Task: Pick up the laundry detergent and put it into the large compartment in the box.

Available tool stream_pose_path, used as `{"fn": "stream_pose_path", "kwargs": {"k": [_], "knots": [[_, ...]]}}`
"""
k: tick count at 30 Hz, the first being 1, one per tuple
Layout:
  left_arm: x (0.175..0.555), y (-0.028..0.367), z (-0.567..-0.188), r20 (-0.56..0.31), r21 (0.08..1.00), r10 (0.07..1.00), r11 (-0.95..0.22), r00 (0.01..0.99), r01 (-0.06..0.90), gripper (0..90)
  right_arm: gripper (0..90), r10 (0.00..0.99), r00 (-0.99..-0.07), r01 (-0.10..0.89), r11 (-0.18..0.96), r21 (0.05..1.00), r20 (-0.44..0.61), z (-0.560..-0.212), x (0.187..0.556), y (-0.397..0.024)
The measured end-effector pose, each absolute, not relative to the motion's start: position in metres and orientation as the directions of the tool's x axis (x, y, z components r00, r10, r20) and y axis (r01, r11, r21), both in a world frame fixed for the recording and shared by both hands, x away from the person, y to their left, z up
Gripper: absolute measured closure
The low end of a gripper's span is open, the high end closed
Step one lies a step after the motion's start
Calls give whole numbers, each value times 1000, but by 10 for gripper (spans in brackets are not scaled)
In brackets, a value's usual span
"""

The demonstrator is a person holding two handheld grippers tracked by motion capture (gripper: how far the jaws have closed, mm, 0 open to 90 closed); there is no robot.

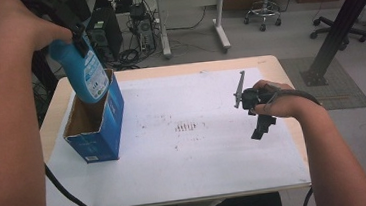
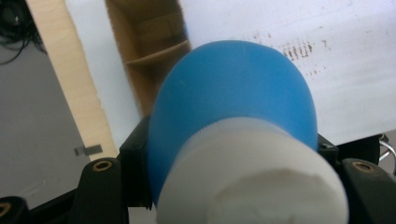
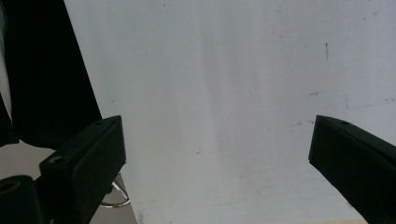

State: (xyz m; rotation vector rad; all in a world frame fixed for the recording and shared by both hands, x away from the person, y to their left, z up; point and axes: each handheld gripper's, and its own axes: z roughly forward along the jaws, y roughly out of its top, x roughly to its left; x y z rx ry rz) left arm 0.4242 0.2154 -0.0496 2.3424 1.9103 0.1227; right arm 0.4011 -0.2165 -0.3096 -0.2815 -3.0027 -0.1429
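Smooth plastic bottle; brown-lined cardboard box; matt white sheet.

Blue bottle: lower end hidden inside the open box; label print too small to read. In the left gripper view, its white cap is blurred and cut off by the bottom edge. Right tongs: both jaws cropped by the picture's edges.
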Motion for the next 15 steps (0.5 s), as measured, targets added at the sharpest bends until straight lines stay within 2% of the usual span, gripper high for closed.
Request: {"fn": "stream_pose_path", "kwargs": {"k": [15], "knots": [[429,236,-55,31,159,998,-63,59,985,377,37,170,-977,183,979,88,130,-312,401,-218]]}}
